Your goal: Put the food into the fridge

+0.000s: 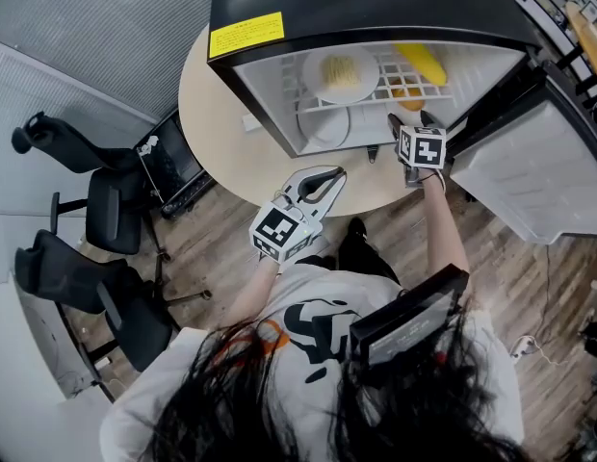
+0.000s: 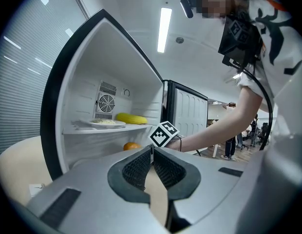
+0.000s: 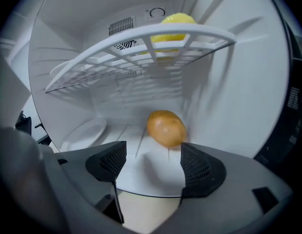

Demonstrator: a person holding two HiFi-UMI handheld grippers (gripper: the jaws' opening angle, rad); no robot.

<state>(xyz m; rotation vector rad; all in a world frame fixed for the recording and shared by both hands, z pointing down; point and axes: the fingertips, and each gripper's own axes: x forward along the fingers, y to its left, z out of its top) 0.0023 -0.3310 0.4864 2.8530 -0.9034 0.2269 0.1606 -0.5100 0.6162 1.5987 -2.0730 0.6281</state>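
A small black fridge (image 1: 376,8) stands open on a round table (image 1: 217,133). Its wire shelf (image 3: 117,52) carries a plate of pale food (image 1: 341,73) and a long yellow food item (image 1: 421,63). Below, a round orange food item (image 3: 166,128) lies on the fridge floor beside an empty white plate (image 3: 85,133). My right gripper (image 3: 153,162) is open at the fridge mouth, with the orange item just beyond its fingertips and nothing between them. My left gripper (image 1: 323,183) is shut and empty over the table in front of the fridge.
The fridge door (image 1: 539,171) swings open to the right. Black office chairs (image 1: 87,210) and a dark box (image 1: 173,166) stand on the wood floor left of the table. The person's right forearm (image 2: 214,133) reaches across toward the fridge.
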